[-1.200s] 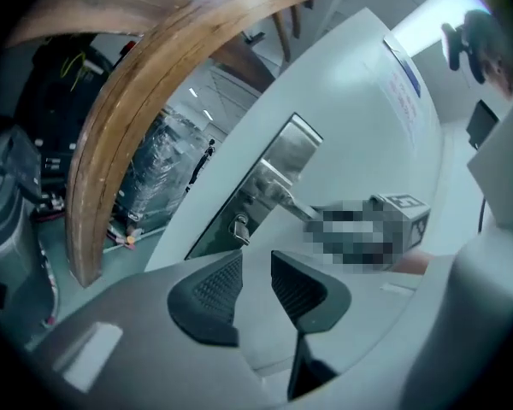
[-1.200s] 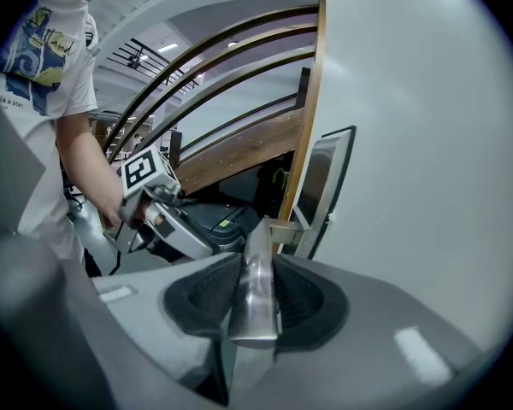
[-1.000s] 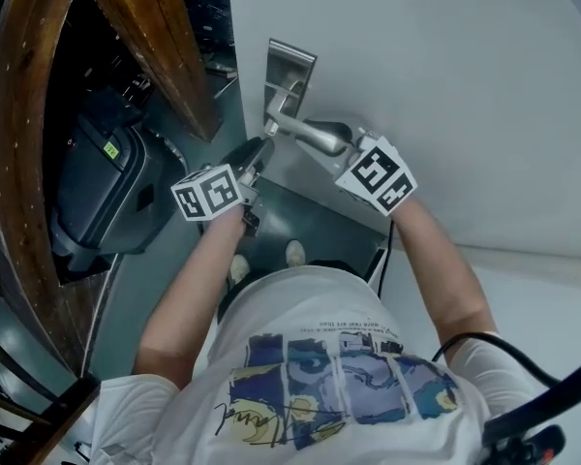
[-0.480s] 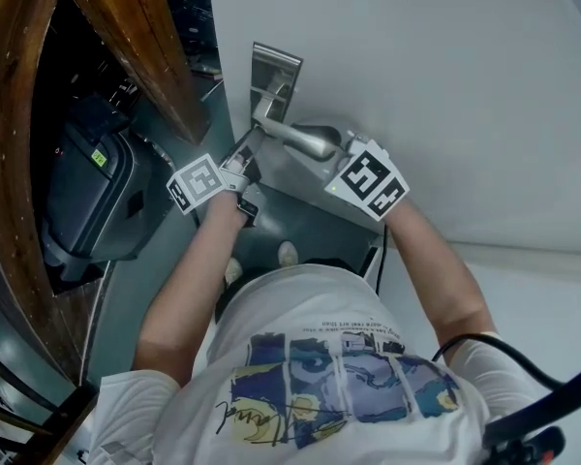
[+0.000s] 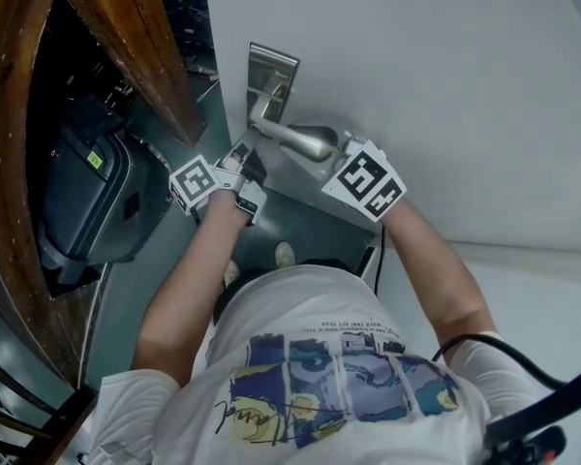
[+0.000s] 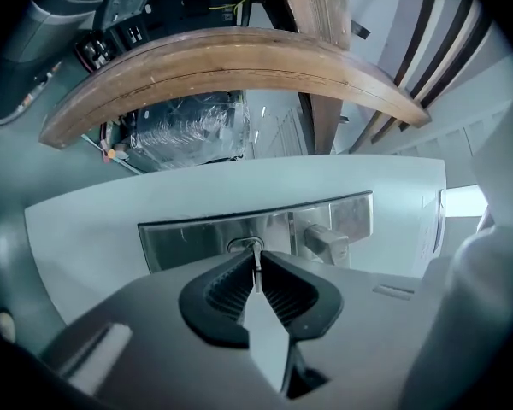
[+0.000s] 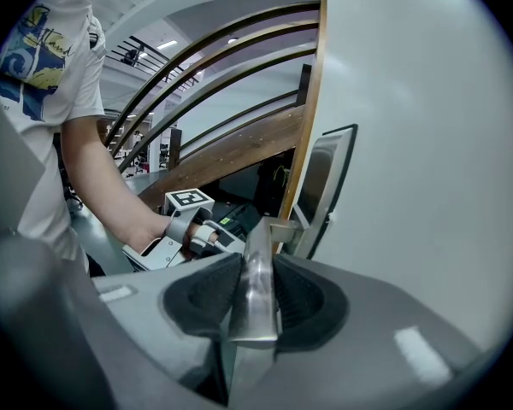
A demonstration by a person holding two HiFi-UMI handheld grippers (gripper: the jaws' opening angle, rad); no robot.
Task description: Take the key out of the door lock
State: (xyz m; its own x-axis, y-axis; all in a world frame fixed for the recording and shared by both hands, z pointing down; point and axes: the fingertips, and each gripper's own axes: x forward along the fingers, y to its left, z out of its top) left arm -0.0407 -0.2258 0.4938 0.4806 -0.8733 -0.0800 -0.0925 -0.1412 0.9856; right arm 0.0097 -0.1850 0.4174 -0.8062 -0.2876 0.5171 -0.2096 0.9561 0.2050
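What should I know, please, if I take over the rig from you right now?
Left tongs: have just been closing and now pinch the key.
Right tongs: clamped on the door handle.
Key: in the lock on the metal plate of the white door.
Done: key gripped.
Left: pull the key straight out; it is not out yet.

Head view: taken from overhead, aimed steeply down the door (image 5: 445, 85). Left gripper view: held close, facing the lock plate (image 6: 188, 239) squarely. Right gripper view: sighted close along the handle (image 7: 255, 284). Plate and handle are shared by all three.
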